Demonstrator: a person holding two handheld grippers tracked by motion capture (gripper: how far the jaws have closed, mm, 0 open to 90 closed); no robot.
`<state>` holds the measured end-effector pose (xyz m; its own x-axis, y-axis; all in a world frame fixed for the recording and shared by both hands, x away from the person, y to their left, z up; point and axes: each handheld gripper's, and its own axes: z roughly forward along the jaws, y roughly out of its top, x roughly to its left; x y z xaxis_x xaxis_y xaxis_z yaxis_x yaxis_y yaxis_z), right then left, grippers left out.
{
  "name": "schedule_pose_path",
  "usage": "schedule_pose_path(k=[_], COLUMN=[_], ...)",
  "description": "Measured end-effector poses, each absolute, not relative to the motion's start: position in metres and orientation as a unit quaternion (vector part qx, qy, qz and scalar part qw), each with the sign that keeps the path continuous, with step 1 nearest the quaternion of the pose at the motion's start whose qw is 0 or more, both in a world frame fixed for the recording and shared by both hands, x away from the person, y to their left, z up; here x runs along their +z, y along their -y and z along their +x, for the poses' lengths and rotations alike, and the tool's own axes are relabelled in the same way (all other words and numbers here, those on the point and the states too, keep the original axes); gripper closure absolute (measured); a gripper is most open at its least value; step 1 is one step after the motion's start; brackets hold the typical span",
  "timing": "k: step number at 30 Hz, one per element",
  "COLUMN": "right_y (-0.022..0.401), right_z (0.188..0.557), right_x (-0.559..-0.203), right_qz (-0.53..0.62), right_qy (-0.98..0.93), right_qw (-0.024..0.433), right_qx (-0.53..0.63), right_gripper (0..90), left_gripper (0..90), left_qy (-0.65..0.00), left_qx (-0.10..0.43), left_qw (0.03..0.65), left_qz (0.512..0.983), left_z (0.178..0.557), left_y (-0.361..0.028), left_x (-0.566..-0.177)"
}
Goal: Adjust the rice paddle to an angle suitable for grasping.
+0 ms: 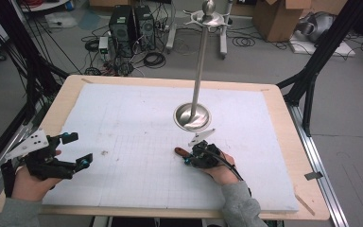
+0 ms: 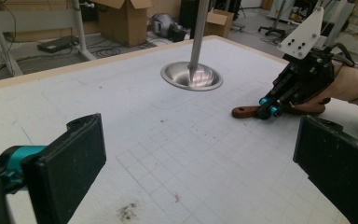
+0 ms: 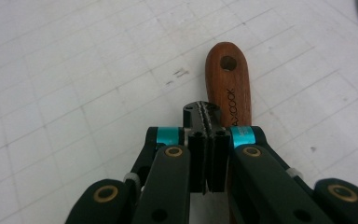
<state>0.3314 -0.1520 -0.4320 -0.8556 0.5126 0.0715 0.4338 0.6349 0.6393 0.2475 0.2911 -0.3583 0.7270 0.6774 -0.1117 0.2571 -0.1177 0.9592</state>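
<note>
- Left gripper [image 1: 78,150], lower left of the high view: jaws spread wide, nothing between them, resting well apart from the work
- Right gripper [image 1: 192,158], lower centre of the high view: jaws pressed together, pads meeting on nothing; in its own view they sit over and beside the handle, not around it
- Wooden handle [image 3: 228,84], centre of the right gripper view: lying flat on the white gridded mat [image 1: 137,123], rounded end with hanging hole; judged light, stiff, smooth-finished, likely slippery; best taken across the narrow mid-shaft, clear of the hole
- Steel stand [image 1: 192,116], upper centre: round base on the mat, upright pole
</note>
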Motion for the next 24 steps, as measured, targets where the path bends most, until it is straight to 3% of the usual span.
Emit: schedule_pose_path(k=[21, 24], right_y=[0.159, 0.161], right_z=[0.344, 0.341], right_x=[-0.431, -0.423], right_qz=[0.298, 0.294], right_qy=[-0.887, -0.882], right_qw=[0.057, 0.053], right_qx=[0.349, 0.364], right_gripper=[89.3, 85.2], left_gripper=[2.8, 2.8], left_qy=[-0.33, -0.332], left_qx=[0.188, 0.188], left_qw=[0.579, 0.58], left_qz=[0.721, 0.719], left_z=[0.24, 0.241], left_y=[-0.301, -0.304], left_x=[-0.357, -0.357])
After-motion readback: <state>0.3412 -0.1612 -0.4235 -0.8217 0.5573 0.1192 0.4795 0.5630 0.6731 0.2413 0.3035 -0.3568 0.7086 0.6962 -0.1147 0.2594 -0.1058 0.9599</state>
